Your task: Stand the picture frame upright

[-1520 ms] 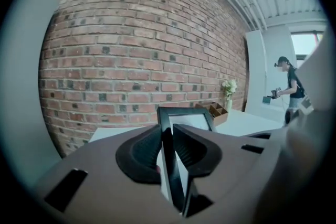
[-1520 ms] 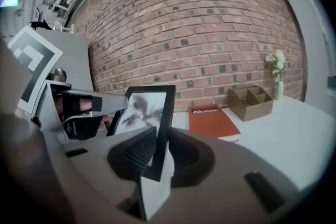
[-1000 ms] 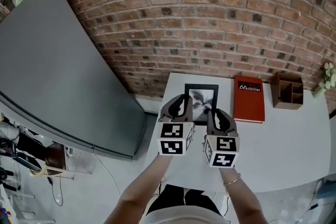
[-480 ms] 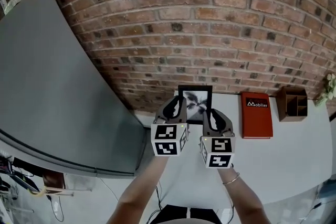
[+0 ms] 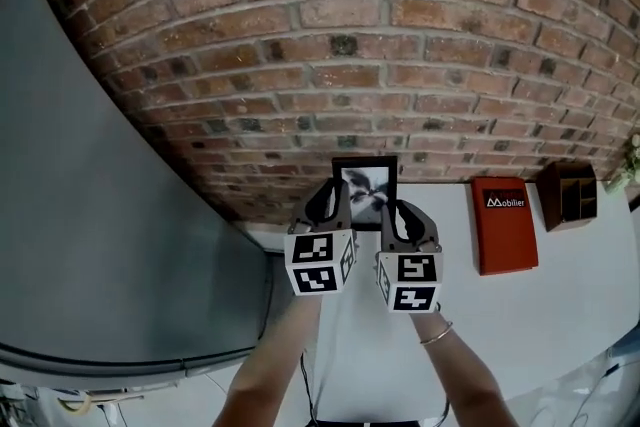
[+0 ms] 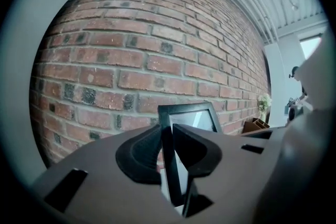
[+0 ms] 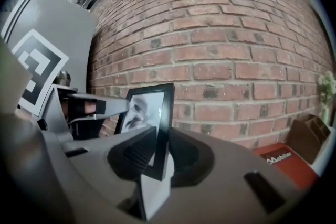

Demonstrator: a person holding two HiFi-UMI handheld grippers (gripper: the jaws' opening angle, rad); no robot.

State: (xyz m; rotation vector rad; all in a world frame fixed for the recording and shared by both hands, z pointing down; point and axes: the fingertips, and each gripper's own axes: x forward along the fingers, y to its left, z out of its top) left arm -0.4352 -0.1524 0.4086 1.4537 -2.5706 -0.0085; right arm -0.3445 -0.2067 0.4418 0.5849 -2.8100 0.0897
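The picture frame (image 5: 364, 189) has moved far toward the wall (image 5: 400, 65), with the left tool (image 5: 338, 198) and right tool (image 5: 395, 215) clamping its edges. Released unpropped, it may topple.

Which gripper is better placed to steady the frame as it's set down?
Probably left gripper: its jaws clamp the picture frame's side edge higher up; the right gripper pinches only the bottom corner.

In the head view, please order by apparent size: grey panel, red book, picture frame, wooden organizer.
1. grey panel
2. red book
3. picture frame and wooden organizer look alike; the frame is partly hidden, so I do not rank them.
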